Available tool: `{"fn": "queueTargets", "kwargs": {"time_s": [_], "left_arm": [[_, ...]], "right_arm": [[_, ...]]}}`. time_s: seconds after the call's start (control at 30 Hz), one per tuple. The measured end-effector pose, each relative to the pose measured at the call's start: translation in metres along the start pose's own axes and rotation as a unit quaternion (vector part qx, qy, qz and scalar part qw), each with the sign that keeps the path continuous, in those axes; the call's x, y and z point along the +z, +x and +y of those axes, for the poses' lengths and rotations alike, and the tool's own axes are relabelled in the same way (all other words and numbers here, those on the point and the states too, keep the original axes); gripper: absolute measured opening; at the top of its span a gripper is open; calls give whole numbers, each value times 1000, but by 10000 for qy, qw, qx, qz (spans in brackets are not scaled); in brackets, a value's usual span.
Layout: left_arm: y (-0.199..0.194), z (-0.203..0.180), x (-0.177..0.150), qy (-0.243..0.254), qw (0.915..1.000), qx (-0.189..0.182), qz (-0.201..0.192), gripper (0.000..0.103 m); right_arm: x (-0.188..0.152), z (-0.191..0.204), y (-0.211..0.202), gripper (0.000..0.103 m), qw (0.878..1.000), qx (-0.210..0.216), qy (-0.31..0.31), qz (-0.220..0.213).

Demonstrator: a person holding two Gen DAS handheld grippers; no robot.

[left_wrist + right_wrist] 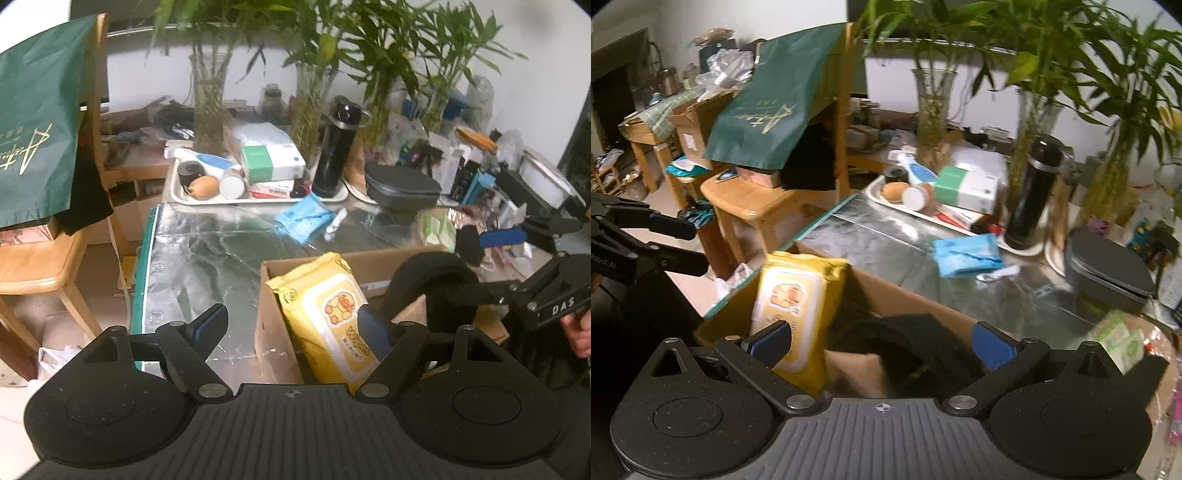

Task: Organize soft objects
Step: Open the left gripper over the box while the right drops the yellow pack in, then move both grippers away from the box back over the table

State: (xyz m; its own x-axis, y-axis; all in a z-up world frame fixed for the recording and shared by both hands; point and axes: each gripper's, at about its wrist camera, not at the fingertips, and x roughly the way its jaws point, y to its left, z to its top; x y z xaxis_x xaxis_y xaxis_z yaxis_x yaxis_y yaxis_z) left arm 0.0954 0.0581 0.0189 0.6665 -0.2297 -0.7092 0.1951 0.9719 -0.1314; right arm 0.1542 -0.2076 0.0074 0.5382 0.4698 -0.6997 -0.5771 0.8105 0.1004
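Wipes pack (pixel 328 314) upright in cardboard box (pixel 273 332) on table (pixel 207 254) — tray (pixel 177 192) behind, chair (pixel 40 266) left.

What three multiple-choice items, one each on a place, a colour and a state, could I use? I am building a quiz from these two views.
1. Where is the yellow wipes pack?
A. On the white tray
B. Standing in the cardboard box
C. On the wooden chair

2. What colour is the flat packet lying on the silver table cover?
A. Red
B. Blue
C. Black

3. How do the fingers of the right gripper stand?
A. Apart, over the box
B. Pressed on the wipes
C. Clamped on the flask

Answers: 1 B, its lower end sits inside the box walls; 2 B, plainly light blue; 3 A, nothing is pinched between them.
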Motion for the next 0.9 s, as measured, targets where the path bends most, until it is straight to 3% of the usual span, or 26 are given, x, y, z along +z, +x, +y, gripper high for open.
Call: {"fn": "queueTargets", "kwargs": {"time_s": [0.47,0.9], "left_arm": [[35,-19,-8,374,9965,160,734,77],[42,-24,-2,368,9981,136,470,77]], "right_arm": [[-32,-32,5,103,9976,-517,173,431],[-30,-48,8,103,9970,-557,501,212]]}}
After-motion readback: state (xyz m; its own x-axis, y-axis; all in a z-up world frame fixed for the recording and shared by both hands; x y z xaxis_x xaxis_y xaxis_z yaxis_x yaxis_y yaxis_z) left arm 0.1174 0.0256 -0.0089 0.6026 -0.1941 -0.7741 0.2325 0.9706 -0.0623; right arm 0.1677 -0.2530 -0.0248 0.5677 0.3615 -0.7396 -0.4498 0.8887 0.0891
